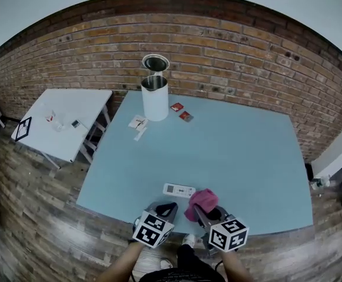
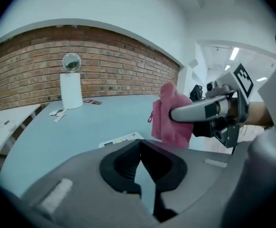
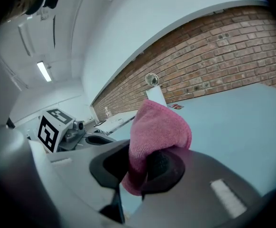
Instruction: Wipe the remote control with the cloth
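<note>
Cloth (image 3: pixel 159 129) is clamped in the right gripper (image 3: pixel 139 171), the left gripper (image 2: pixel 140 160) is shut empty, and the remote control (image 1: pixel 178 190), lying unheld, likely needs steadying before wiping.

We see lots of bare blue table (image 1: pixel 241 151) in the middle and right of the head view, so a gripper can pass there. At the top stands a tall white bin (image 1: pixel 155 96), with two red packets (image 1: pixel 181 111) and white papers (image 1: pixel 138 124) near it. The remote (image 1: pixel 178 190) lies near the bottom edge, just beside our pink cloth (image 1: pixel 201 201).
</note>
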`<state>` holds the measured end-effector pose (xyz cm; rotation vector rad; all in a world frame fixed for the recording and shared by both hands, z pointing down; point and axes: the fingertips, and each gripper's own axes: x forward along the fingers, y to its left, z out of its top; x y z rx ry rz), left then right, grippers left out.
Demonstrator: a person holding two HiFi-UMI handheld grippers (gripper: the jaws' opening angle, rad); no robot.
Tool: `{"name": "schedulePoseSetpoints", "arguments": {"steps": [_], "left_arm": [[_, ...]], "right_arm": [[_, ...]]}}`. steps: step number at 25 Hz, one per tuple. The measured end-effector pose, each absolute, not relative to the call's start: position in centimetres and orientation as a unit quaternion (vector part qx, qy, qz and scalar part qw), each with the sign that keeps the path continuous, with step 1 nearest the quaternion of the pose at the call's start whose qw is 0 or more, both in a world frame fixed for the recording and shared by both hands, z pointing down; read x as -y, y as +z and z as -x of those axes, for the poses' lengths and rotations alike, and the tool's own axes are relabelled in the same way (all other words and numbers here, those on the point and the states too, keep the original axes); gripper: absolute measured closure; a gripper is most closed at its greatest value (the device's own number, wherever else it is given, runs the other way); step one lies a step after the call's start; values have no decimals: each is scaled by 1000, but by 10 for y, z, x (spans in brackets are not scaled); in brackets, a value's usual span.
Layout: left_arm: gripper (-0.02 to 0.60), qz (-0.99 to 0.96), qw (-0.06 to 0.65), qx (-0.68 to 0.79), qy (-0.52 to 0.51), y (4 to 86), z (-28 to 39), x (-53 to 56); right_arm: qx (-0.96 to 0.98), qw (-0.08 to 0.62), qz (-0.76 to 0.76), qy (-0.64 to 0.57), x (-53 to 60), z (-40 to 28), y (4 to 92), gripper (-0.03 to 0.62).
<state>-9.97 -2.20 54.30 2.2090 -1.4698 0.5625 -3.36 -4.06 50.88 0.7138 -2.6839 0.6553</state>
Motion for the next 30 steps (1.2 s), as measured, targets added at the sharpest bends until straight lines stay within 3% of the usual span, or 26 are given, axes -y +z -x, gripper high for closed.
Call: {"name": "schedulePoseSetpoints", "arguments": {"steps": [14,30], "left_arm": [[583,-784,213,569,127,515,66,-24],[583,-770,202,596,110,503,86,-25]], "right_arm": [[925,148,-311,160,-14,7,491,533],[932,162,-299,128,-28,27,475,533]]}}
